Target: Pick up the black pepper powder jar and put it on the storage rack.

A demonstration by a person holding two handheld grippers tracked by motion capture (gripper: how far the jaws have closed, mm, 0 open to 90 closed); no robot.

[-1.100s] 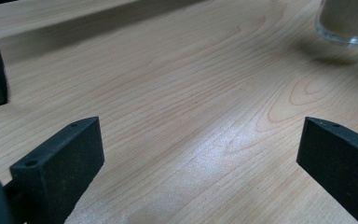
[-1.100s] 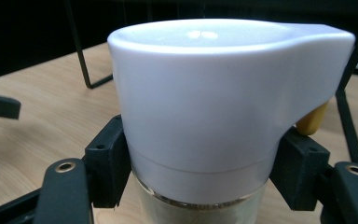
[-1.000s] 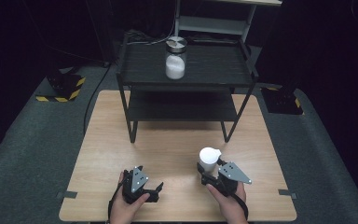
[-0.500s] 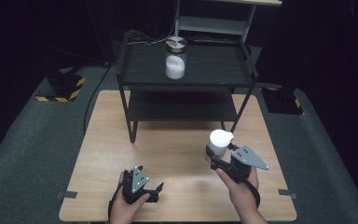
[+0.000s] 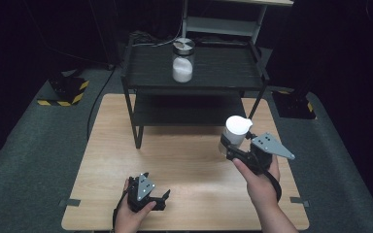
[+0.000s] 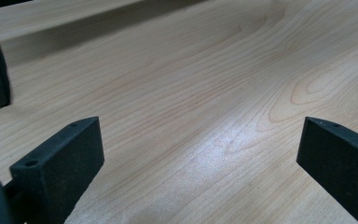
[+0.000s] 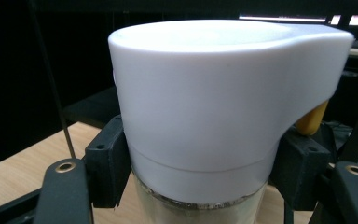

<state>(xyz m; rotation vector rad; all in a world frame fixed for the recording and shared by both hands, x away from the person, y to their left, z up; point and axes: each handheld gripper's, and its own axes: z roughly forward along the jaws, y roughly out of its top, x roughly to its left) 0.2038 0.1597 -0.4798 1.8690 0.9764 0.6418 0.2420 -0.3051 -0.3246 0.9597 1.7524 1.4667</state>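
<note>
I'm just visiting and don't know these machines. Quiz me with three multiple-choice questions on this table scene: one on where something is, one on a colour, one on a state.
1. Where does the glass jar with the metal lid stand?
A. on the black shelf's top tier
B. on the wooden table
C. on the floor

2. What colour is the cap of the held container?
A. red
B. white
C. black

3. How is the left gripper?
A. shut on a jar
B. shut on nothing
C. open, with nothing in it

Answers: 1 A, it sits on the black shelf; 2 B, the cap is plainly white; 3 C, bare table shows between its jaws.
</note>
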